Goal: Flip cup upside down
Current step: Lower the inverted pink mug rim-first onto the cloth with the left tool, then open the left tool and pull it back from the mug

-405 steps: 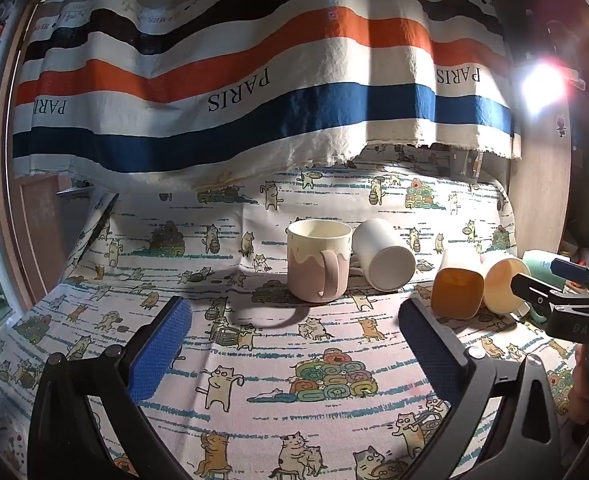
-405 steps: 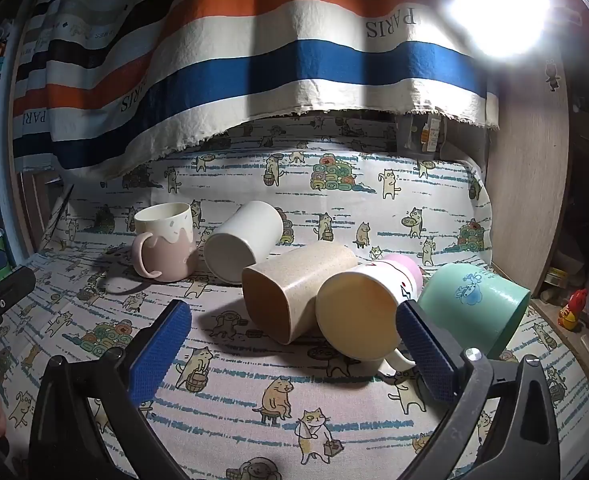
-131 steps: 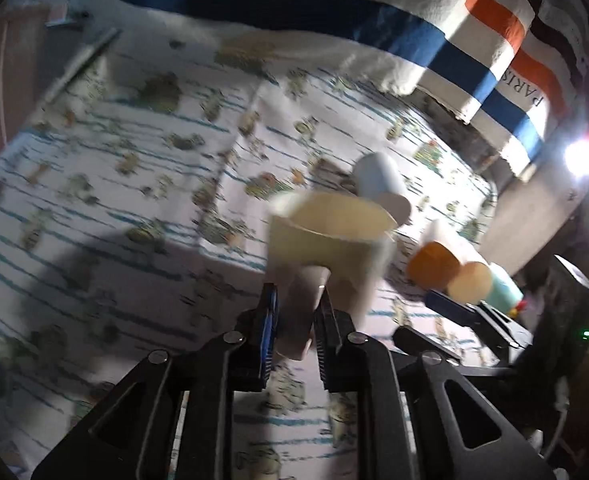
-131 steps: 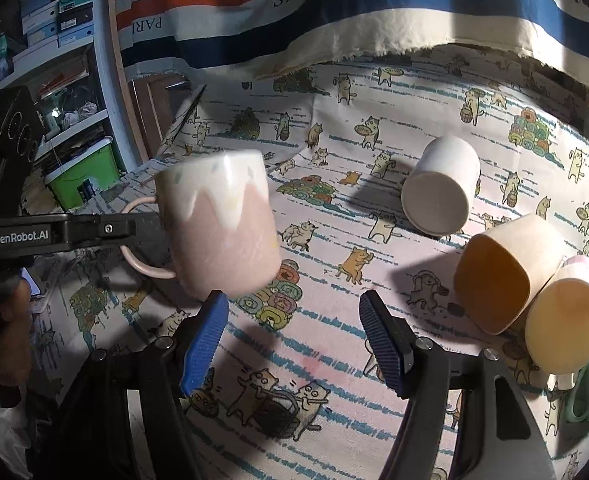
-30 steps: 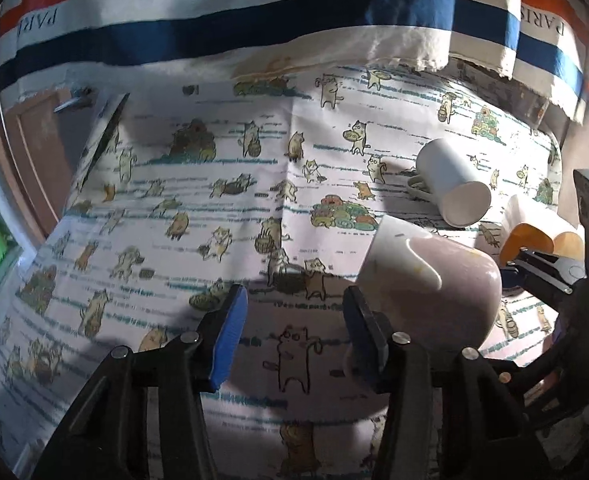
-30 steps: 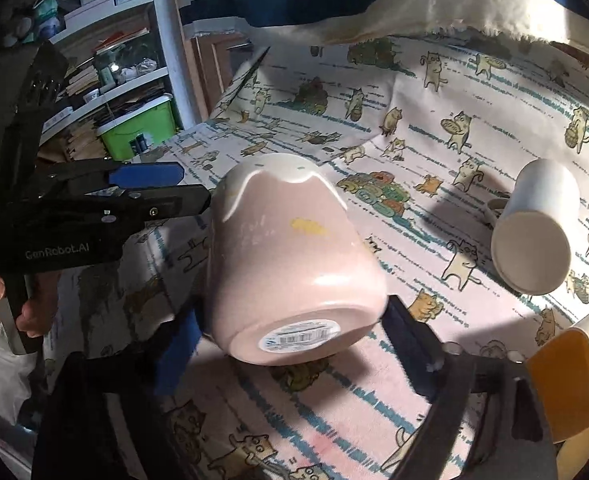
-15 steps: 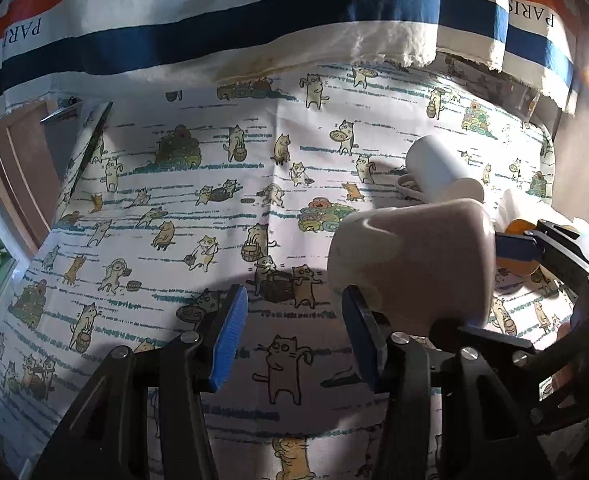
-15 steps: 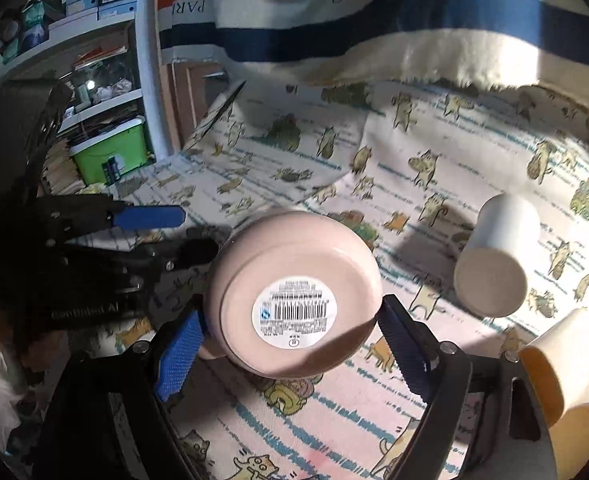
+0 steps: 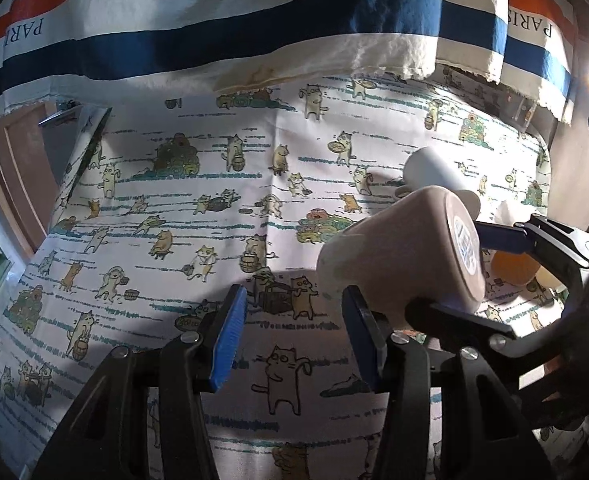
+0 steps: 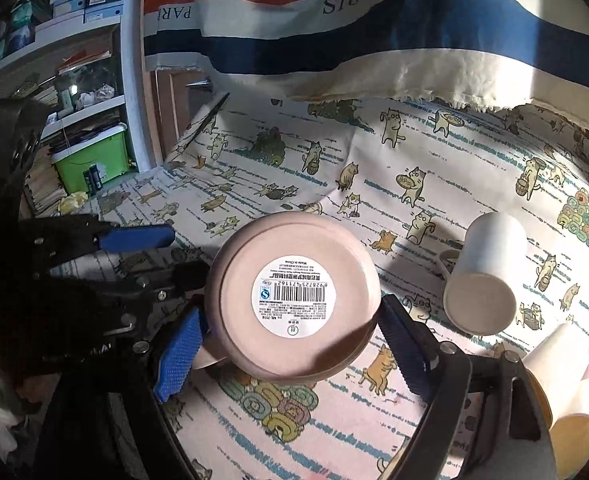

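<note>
The pink cup (image 10: 294,296) is up in the air, held by the right gripper (image 10: 290,344). The two blue pads (image 10: 176,354) of that gripper press on the cup's sides, one on each side, so it is clenched on the cup. The cup's flat bottom, with a round white sticker (image 10: 293,297), faces right at the right wrist camera. So the cup's long way runs straight out ahead of this gripper, and its open mouth points away and down toward the cat cloth (image 10: 374,420) on the surface.

From the left wrist view, the pink cup (image 9: 402,256) is tilted, mouth lower and to the left, bottom higher and to the right. It is not fully upside down yet, I think. It likely needs a bit more turning so the mouth faces flat down before it is set on the cloth.

The left gripper (image 9: 294,332) is open and holds nothing. The cup sits just to its right, close to one pad.

The cup's mouth cannot be seen in either view. Whether the pale bit poking out by the left blue pad is its handle is hard to tell. A white cup (image 10: 482,276) lies on its side off to the right. More cups are cut off at the right edge.
</note>
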